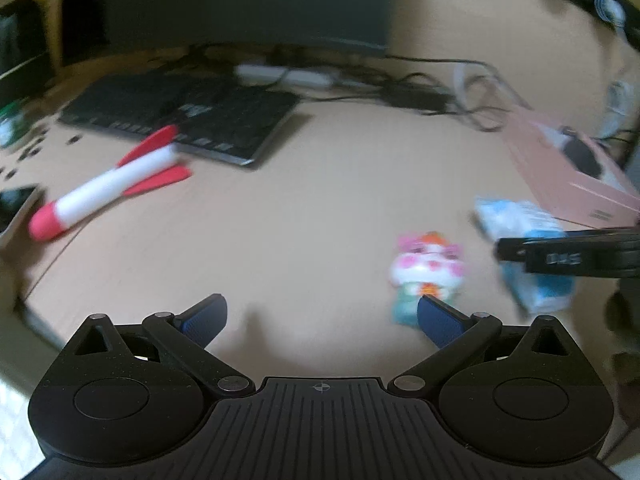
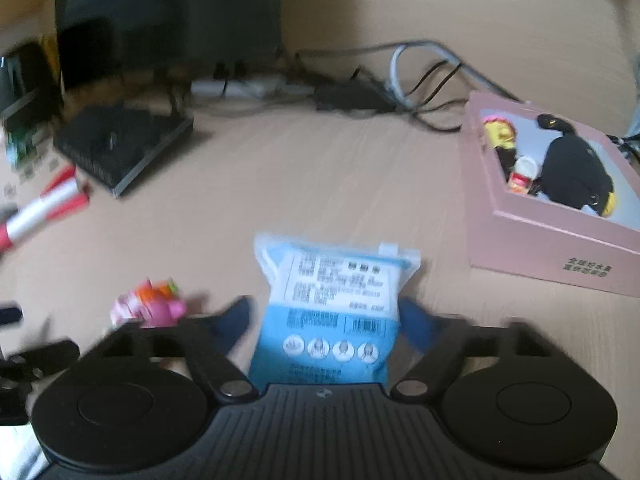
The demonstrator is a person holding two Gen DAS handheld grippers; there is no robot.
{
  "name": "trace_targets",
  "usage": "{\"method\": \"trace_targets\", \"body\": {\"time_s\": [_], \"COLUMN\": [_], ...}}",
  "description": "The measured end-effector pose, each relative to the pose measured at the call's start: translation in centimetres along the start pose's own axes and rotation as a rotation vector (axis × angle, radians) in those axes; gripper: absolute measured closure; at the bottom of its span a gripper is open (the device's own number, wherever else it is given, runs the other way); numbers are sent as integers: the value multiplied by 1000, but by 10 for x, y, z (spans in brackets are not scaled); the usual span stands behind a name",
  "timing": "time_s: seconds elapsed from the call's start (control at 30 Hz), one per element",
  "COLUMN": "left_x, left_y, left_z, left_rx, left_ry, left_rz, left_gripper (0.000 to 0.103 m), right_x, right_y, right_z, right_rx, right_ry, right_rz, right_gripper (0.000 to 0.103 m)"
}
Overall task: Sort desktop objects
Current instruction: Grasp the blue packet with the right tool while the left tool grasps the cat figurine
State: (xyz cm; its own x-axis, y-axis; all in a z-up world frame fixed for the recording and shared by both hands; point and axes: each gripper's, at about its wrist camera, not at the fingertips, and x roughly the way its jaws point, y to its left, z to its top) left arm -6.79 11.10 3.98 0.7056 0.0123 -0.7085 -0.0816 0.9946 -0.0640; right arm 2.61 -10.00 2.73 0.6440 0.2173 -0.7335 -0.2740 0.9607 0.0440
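A blue and white packet (image 2: pixel 332 304) lies on the tan desk between the open fingers of my right gripper (image 2: pixel 326 320); contact with the pads cannot be told through the blur. It also shows in the left wrist view (image 1: pixel 520 236), with the right gripper's black finger over it. A pink cartoon toy (image 1: pixel 428 272) stands just beyond the right finger of my left gripper (image 1: pixel 320 316), which is open and empty. The toy shows in the right wrist view (image 2: pixel 150 304) left of the packet. A red and white toy rocket (image 1: pixel 108 184) lies at the left.
A pink box (image 2: pixel 560 240) with toys inside sits at the right. A black keyboard (image 1: pixel 188 116) lies at the back left, with a monitor, a power strip (image 1: pixel 280 74) and tangled cables behind it. A phone (image 1: pixel 12 204) lies at the far left.
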Motion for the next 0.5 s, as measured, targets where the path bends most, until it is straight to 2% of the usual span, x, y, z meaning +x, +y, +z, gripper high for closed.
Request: {"method": "trace_targets", "body": {"time_s": [0.23, 0.37, 0.5], "left_x": [17, 31, 43], "left_y": [-52, -70, -74], "left_z": [13, 15, 14], "left_rx": [150, 194, 194], "left_ry": [6, 25, 57], "left_rz": [-71, -54, -35], "left_gripper": [0, 0, 1], "right_x": [-27, -47, -64], "right_y": [-21, -39, -58], "right_z": [-23, -40, -54], "right_rx": [16, 43, 95], "right_ry": [10, 24, 23], "right_rz": [-44, -68, -98], "right_gripper": [44, 44, 44]}}
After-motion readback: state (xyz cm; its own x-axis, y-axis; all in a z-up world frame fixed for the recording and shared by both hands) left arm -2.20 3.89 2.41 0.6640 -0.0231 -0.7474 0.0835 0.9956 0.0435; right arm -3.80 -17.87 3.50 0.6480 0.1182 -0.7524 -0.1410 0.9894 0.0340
